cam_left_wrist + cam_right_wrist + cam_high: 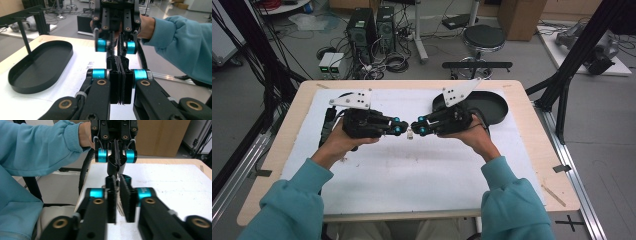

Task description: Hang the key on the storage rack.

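Observation:
My two grippers meet tip to tip over the middle of the white mat [412, 170]. The left gripper [400, 129] is shut, its black pads pressed flat together [119, 65]. A small pale piece [410, 133], which looks like a thin metal ring [116, 179] in the right gripper view, sticks out from its tip. The right gripper [418, 128] faces it with a narrow gap between its jaws [118, 185], and the ring sits at the mouth of that gap. I cannot tell whether the right pads touch it.
A black oval tray [492, 107] [37, 67] lies on the mat behind the right hand. A black stand post [25, 37] rises beside it. The wooden table edge [557, 165] frames the mat; computers, cables and a stool [483, 37] stand on the floor beyond.

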A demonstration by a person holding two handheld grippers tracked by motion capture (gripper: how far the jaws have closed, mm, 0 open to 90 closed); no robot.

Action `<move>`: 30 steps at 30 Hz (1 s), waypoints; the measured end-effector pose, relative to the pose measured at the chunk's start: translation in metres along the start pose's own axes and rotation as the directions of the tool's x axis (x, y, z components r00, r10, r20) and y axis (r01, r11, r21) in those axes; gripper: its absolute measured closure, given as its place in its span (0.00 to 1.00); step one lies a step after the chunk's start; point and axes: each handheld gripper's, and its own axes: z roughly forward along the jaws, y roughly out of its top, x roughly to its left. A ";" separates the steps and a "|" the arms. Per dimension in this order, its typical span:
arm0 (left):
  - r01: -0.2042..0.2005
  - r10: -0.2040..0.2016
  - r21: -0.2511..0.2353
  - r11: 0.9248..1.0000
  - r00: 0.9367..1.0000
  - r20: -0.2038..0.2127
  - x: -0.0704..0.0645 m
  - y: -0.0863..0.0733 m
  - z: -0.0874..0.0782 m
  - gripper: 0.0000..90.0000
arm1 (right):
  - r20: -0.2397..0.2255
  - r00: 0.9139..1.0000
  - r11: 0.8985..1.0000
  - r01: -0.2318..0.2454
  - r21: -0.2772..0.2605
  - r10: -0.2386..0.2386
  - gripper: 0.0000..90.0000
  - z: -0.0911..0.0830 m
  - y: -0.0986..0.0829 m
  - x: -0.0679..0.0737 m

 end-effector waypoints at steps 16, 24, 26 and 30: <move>-0.007 0.007 0.005 1.000 1.000 0.012 0.002 -0.001 0.001 0.98 | 0.007 1.000 1.000 -0.018 0.019 0.018 0.99 0.001 0.001 0.001; -0.009 0.005 -0.057 0.998 0.998 -0.057 0.003 -0.002 -0.002 0.62 | 0.040 0.998 0.999 -0.038 0.021 0.037 0.99 -0.002 0.001 -0.001; 0.016 -0.020 -0.063 0.998 0.998 -0.060 0.004 -0.002 -0.004 0.41 | 0.055 0.997 0.998 -0.055 0.028 0.053 0.99 -0.003 0.001 -0.001; 0.039 -0.046 -0.066 0.997 0.992 -0.118 0.007 -0.005 -0.010 0.12 | 0.080 0.995 0.998 -0.060 0.012 0.059 0.99 -0.007 0.000 -0.003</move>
